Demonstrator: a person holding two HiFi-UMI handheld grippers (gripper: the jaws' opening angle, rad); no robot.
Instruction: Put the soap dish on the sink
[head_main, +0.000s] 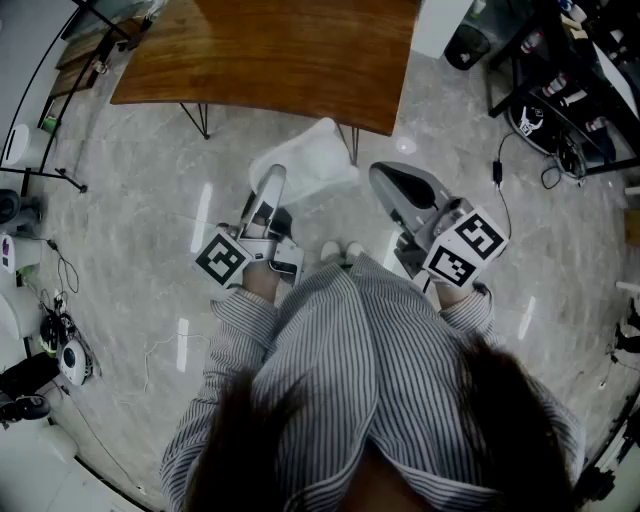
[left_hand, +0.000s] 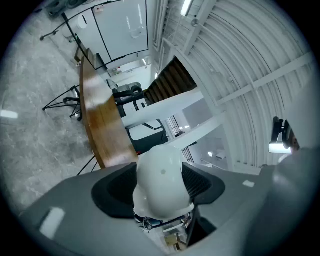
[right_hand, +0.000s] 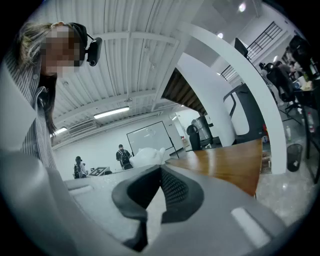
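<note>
Grey stone floor (head_main: 130, 230) lies underfoot with a wooden table (head_main: 270, 50) on the far side, and no sink shows in any view. The likely fault from here is a drop on the way: the soap dish (head_main: 312, 158) is smooth and rounded, so it could slide off the pads (left_hand: 202, 182) if the grip slackens or it knocks the table edge. The left gripper (head_main: 268, 192) stands wide with both jaws clamped on the white dish, near the table's near edge; the right gripper (head_main: 398, 188) has its jaws together and holds nothing.
</note>
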